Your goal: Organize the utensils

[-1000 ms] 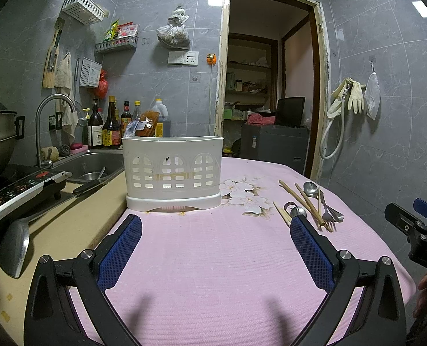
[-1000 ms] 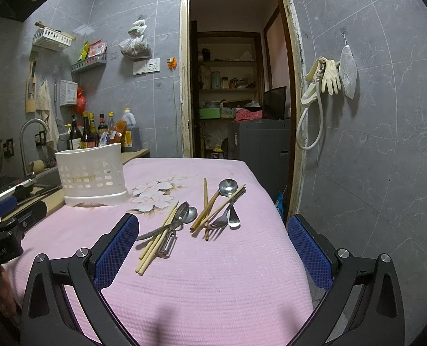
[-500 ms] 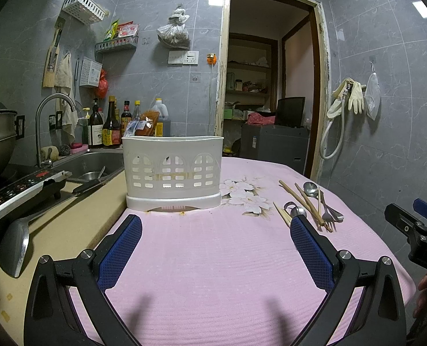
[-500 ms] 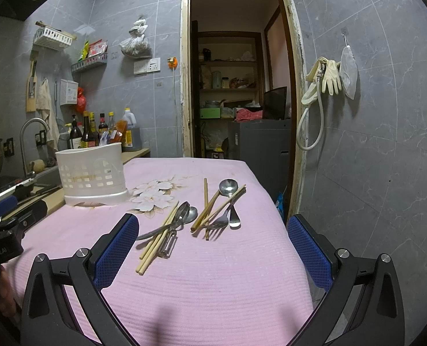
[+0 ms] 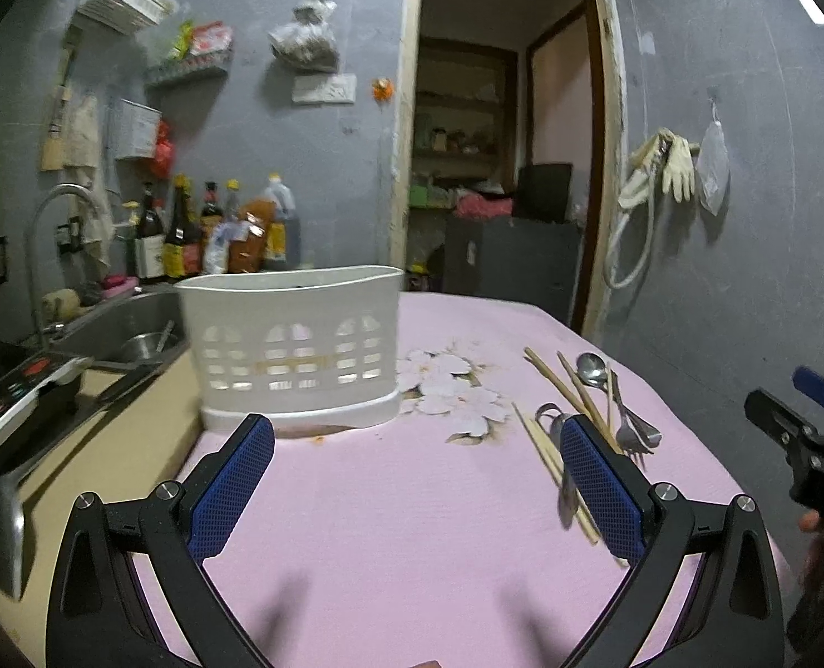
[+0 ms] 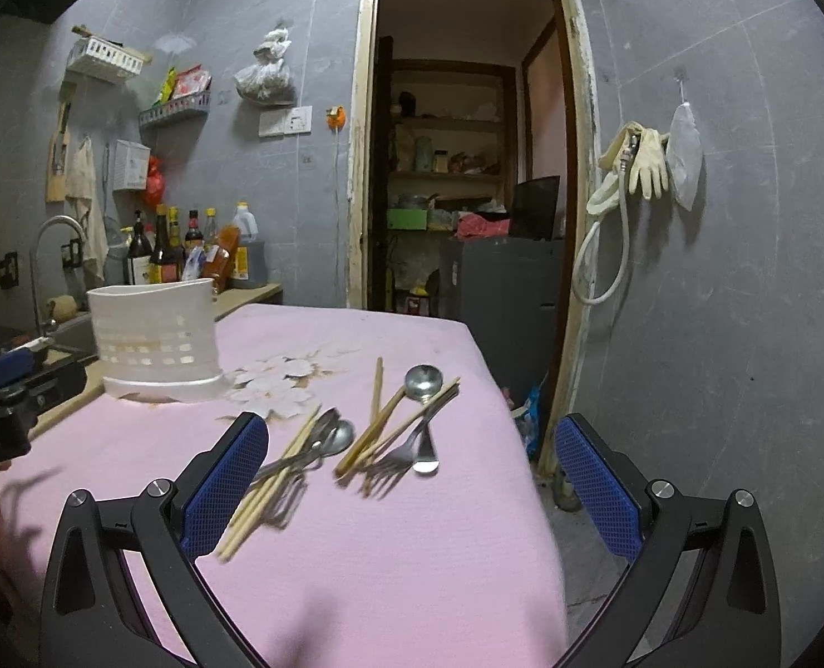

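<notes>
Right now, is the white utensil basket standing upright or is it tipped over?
Upright. The white utensil basket rests on its base on the pink tablecloth, rim on top.

caddy point(image 5: 292, 345) left on cloth point(image 5: 389, 512) | utensils point(image 6: 356, 434) right, apparently overlapping | sink point(image 5: 128, 328) beyond-left

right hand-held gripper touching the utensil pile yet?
Apart. The right wrist view shows the right hand-held gripper open and empty, bare pink cloth between its pads; the utensil pile lies ahead.

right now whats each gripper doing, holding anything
Left gripper: open, empty.
Right gripper: open, empty, above the utensils.
</notes>
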{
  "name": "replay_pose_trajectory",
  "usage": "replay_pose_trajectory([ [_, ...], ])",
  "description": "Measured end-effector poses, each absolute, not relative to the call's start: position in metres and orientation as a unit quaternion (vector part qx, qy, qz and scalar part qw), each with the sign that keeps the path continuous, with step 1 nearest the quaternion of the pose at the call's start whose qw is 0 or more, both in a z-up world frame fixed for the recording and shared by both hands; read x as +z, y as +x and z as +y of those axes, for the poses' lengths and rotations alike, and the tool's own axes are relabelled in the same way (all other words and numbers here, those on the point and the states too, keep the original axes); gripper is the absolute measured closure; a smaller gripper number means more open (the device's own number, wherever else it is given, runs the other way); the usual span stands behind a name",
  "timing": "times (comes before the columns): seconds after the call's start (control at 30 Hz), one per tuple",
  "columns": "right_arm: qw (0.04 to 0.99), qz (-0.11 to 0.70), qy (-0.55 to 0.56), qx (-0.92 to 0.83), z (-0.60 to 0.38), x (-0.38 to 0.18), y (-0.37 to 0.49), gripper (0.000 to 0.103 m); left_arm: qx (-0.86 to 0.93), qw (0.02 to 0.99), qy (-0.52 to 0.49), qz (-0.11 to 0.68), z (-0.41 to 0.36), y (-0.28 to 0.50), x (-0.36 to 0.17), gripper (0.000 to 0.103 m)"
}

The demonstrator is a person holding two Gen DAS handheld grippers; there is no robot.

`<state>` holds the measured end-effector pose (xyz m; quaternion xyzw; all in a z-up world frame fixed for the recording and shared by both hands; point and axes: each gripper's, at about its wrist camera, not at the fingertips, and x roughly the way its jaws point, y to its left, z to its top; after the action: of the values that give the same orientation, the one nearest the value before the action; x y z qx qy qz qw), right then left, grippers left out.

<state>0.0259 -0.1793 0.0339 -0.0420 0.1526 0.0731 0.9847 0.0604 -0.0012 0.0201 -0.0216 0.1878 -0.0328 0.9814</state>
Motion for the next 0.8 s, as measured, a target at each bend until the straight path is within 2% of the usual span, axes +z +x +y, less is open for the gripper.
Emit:
replay_pose_trajectory([
  [0.3, 0.965, 0.214, -0.075, 0.129, -0.203, 0.048, 0.108, 0.0, -0.102, 0.946, -0.041, 0.304, -0.015, 0.142, 0.014, 0.003],
  [0.4, 0.958, 0.235, -0.072, 0.144, -0.208, 0.046, 0.132, 0.0, -0.12, 0.936, -0.033, 0.33, -0.022, 0.162, 0.008, 0.006],
  [0.47, 0.955, 0.248, -0.068, 0.148, -0.21, 0.044, 0.146, 0.0, -0.134, 0.926, -0.022, 0.352, -0.028, 0.174, 0.005, 0.018],
  [0.53, 0.949, 0.266, -0.055, 0.159, -0.215, 0.039, 0.159, 0.006, -0.15, 0.916, -0.014, 0.373, -0.035, 0.189, -0.001, 0.029],
  [0.6, 0.942, 0.287, -0.046, 0.165, -0.218, 0.035, 0.174, 0.018, -0.169, 0.903, -0.014, 0.395, -0.042, 0.203, -0.009, 0.038],
  [0.67, 0.935, 0.305, -0.037, 0.174, -0.219, 0.03, 0.187, 0.024, -0.186, 0.89, -0.014, 0.416, -0.047, 0.213, -0.016, 0.054],
  [0.73, 0.93, 0.318, -0.037, 0.182, -0.22, 0.025, 0.199, 0.03, -0.196, 0.877, -0.012, 0.44, -0.054, 0.225, -0.023, 0.066],
  [0.8, 0.924, 0.328, -0.046, 0.189, -0.219, 0.021, 0.211, 0.041, -0.205, 0.863, -0.015, 0.461, -0.057, 0.236, -0.032, 0.072],
])
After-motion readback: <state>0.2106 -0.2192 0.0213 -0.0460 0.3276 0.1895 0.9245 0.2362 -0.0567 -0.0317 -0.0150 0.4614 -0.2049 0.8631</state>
